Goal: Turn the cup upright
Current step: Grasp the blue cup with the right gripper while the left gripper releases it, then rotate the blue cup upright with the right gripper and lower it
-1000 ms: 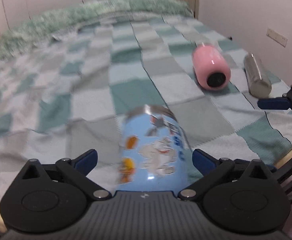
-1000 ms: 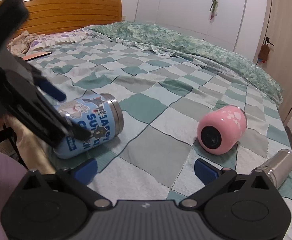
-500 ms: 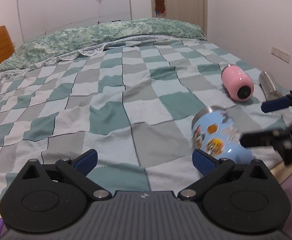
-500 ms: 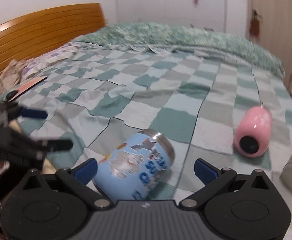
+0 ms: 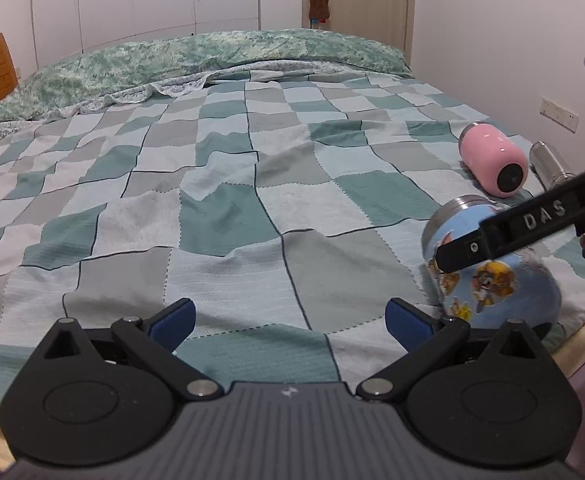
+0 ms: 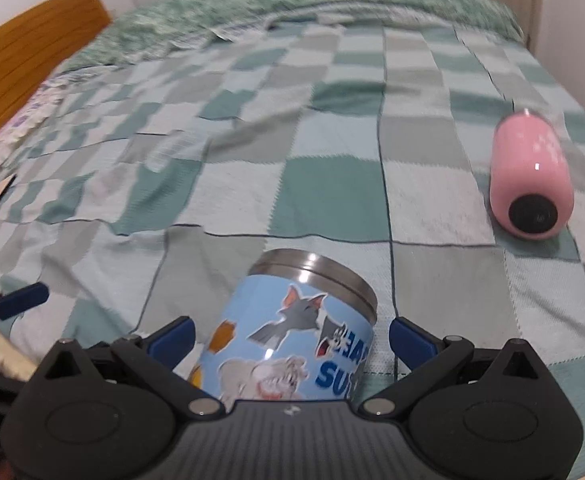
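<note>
Since 0.5 s ago: my right gripper [image 6: 290, 334] has closed in, jaws wide astride the blue cartoon cup [image 6: 292, 336], lying sideways near the bed edge; left gripper [image 5: 288, 316] wide, empty, aside.

Even indoor light, fisheye-bent edges, right wrist view perhaps motion-blurred.

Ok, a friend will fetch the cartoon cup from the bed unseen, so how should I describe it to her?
Go to the bed with the green checked blanket and look along its near edge. The cup lies on its side there, to the left of a pink cup that is also tipped over. It is the only light blue one, with cartoon stickers and a bare steel rim.
</note>
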A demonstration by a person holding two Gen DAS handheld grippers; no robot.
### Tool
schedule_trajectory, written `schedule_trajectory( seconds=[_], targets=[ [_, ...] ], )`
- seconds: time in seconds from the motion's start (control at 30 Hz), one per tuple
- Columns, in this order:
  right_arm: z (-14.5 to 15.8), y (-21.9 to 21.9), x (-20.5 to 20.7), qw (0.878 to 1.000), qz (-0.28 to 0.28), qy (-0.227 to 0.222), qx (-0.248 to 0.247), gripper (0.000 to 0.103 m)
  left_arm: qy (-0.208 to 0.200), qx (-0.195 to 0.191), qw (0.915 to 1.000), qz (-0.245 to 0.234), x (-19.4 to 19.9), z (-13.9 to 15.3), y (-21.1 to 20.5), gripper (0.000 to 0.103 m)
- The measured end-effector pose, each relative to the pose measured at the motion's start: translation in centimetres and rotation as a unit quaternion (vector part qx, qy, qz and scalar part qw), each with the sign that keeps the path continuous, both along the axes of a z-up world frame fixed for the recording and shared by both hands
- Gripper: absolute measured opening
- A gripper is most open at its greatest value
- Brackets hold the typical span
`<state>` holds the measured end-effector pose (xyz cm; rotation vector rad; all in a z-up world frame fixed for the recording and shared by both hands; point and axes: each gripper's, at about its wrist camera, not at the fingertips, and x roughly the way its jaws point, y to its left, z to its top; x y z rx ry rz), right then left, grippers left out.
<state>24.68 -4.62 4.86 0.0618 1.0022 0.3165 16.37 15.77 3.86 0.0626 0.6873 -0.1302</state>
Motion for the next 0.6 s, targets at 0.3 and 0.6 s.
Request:
schedule_trajectory(
  seconds=[0.3,0.6],
  targets=[
    [-1.6,0.7,2.5,0.996,-0.030,0.080,0.017,0.093,0.002,-0.011,0.9999,0.002,0.5,-0.7,1.1,0.103],
    [-1.2,1.3,2.2,0.998,-0.006,0.060,0.008,0.088,0.002,-0.016,0.9999,0.001,0.5,-0.9,1.7,0.103]
  ],
)
